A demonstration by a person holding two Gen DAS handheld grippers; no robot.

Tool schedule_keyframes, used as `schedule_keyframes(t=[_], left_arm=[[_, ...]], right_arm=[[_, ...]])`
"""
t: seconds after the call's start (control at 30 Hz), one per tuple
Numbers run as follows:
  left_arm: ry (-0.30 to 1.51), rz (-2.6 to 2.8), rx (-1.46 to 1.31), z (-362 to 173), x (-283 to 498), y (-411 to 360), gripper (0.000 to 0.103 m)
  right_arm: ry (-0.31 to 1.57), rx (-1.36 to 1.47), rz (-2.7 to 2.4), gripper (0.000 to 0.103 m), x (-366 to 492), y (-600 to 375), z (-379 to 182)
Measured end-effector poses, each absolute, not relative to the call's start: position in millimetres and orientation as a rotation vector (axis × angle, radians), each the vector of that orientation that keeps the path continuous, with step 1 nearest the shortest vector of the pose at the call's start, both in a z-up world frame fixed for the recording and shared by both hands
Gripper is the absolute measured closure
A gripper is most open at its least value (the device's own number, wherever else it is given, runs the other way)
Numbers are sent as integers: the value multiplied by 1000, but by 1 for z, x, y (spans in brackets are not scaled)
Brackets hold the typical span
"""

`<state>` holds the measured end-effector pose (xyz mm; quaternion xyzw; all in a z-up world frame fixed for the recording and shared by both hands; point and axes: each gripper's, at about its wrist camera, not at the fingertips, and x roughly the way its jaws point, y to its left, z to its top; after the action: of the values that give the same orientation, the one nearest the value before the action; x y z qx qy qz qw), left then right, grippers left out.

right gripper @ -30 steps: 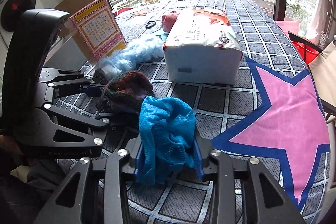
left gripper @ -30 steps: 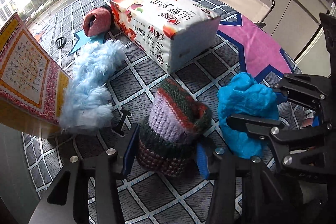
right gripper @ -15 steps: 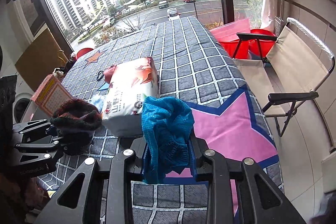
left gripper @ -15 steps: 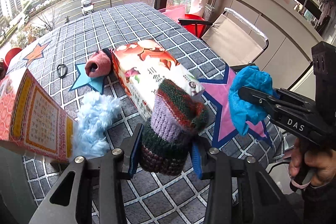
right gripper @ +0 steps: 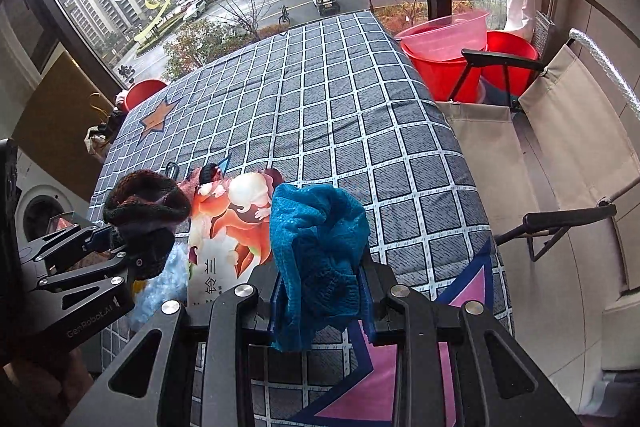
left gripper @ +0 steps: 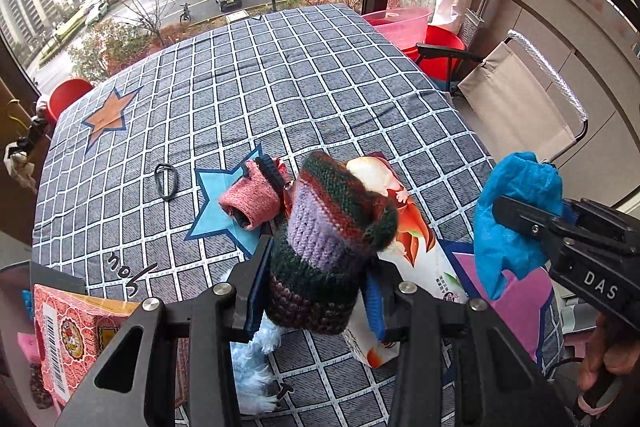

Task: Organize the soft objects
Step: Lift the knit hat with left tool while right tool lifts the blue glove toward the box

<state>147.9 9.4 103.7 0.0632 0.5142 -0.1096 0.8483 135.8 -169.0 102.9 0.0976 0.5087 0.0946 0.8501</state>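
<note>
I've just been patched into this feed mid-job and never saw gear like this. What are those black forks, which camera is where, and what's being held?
No robot arm: a person carries a two-finger gripper in each hand, each with a fisheye camera looking along its fingers. In the left view, the left gripper clamps a striped knitted hat. In the right view, the right gripper clamps a blue knitted cloth. Both are lifted above the checked tablecloth. On it lie a tissue pack, a pink sock, a fluffy light-blue item and a black hair tie.
</note>
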Motion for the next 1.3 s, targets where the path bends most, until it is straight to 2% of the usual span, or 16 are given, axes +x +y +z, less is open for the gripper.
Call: schedule_keyframes(t=[0.27,0.87,1.3], left_arm=[[1155,-251,92,110,161,28,59],[1073,-174,-42,168,152,141,59],[1037,-63,-151,170,115,236,59]], right_arm=[[1201,65,231,72,157,-144,113],[1114,-24,338,72,165,-41,170],[1054,-28,517,72,145,58,185]])
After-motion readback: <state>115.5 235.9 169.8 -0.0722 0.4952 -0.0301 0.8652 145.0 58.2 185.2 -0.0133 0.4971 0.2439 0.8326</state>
